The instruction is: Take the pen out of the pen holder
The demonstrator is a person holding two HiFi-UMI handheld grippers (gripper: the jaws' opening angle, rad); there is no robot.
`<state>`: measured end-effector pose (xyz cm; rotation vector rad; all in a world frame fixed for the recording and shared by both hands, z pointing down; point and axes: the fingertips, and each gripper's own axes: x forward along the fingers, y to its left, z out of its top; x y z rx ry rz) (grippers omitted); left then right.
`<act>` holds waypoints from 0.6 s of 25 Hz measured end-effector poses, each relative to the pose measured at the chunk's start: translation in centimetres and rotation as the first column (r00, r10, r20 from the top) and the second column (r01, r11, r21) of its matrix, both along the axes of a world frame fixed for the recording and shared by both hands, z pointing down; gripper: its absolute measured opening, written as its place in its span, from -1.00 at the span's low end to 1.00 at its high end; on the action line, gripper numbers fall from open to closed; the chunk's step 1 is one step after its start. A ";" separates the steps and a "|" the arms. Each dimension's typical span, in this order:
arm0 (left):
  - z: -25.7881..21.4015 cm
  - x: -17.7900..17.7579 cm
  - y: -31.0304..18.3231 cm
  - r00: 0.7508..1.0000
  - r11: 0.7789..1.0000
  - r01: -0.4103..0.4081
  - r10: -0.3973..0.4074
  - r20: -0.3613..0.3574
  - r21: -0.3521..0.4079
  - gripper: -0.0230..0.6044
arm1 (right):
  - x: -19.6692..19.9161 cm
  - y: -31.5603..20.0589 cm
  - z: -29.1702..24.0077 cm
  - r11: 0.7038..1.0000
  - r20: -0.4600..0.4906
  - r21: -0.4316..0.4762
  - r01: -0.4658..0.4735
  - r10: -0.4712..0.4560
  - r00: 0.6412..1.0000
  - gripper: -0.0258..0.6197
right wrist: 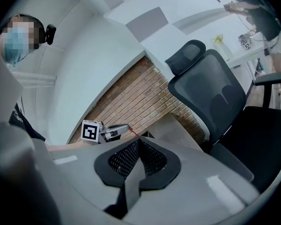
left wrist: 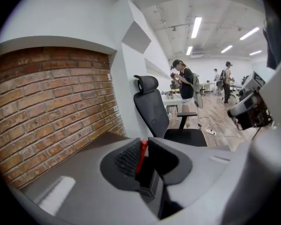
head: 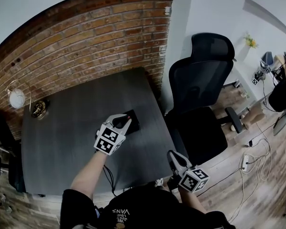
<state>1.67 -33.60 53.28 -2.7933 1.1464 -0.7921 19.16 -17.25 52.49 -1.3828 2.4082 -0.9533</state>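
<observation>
A thin red pen [left wrist: 143,154] stands upright between the pads of my left gripper [left wrist: 144,148], which is shut on it. Just below it is the black square pen holder [left wrist: 150,184], with the pen's lower end still at its mouth. In the head view the left gripper [head: 124,120] hovers over the holder [head: 133,120] near the right side of the grey table [head: 62,142]. The right gripper view shows the pen [right wrist: 132,133] sticking out of the left gripper [right wrist: 124,127]. My right gripper [right wrist: 138,142] is shut and empty, hanging off the table's front right corner [head: 172,155].
A black office chair [head: 205,80] stands close to the table's right edge. A brick wall [head: 86,42] runs behind the table. A white round object [head: 16,98] and a brass one [head: 39,109] sit at the back left corner. Cables and a power strip [head: 245,161] lie on the floor.
</observation>
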 end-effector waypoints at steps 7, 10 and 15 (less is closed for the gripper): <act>-2.7 -1.8 1.7 0.997 0.999 -0.009 0.012 -0.076 0.035 -0.59 | -2.3 0.5 -0.6 1.000 -0.018 0.007 0.007 -0.007 1.000 -0.92; -3.5 -2.6 2.5 0.995 0.999 -0.013 0.018 -0.098 0.049 -0.59 | -3.1 0.6 -0.6 1.000 -0.022 0.013 0.015 -0.014 1.000 -0.92; -4.6 -4.3 3.9 0.992 0.998 -0.009 0.017 -0.129 0.067 -0.59 | -4.6 1.0 -0.7 1.000 -0.029 0.013 0.021 -0.020 0.999 -0.92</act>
